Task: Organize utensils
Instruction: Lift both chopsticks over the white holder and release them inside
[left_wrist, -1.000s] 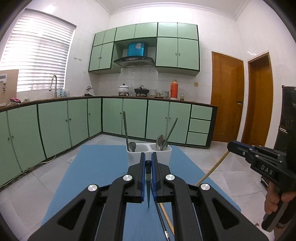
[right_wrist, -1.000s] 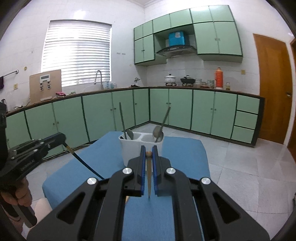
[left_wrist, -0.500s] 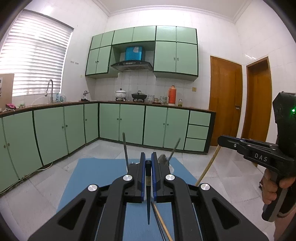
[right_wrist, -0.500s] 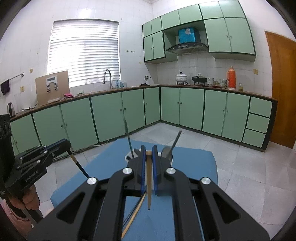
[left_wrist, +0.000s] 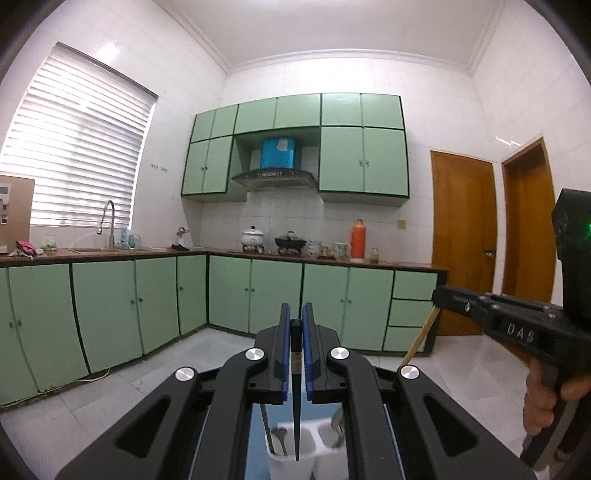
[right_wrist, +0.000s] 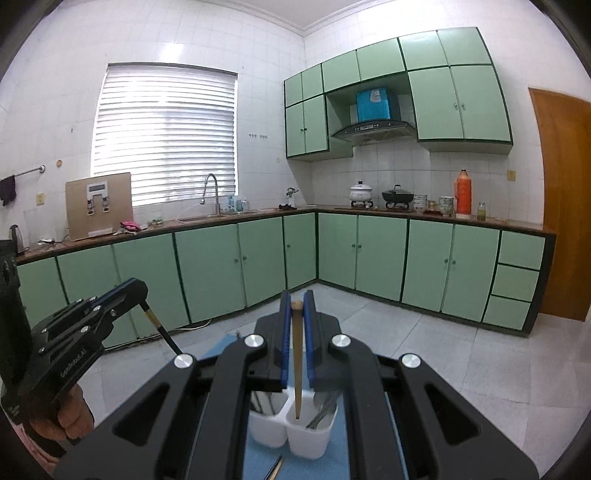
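My left gripper (left_wrist: 294, 325) is shut on a black chopstick (left_wrist: 296, 406) that hangs point down over the white two-compartment utensil holder (left_wrist: 291, 463). My right gripper (right_wrist: 296, 306) is shut on a wooden chopstick (right_wrist: 297, 376) whose tip hangs just above the holder's (right_wrist: 295, 434) right compartment. The holder stands on a blue mat (right_wrist: 255, 463), with a spoon in its left compartment and metal utensils in its right. Each gripper shows in the other's view, the right (left_wrist: 491, 314) and the left (right_wrist: 110, 306), both raised above the mat.
Green kitchen cabinets (left_wrist: 277, 299) and a counter with pots line the far walls. Wooden doors (left_wrist: 461, 243) stand at the right. Another chopstick (right_wrist: 275, 469) lies on the mat in front of the holder. Tiled floor surrounds the mat.
Both grippers have risen and moved forward, each with its chopstick. The holder has dropped from mid-frame to the bottom of both views, right under the chopstick tips.
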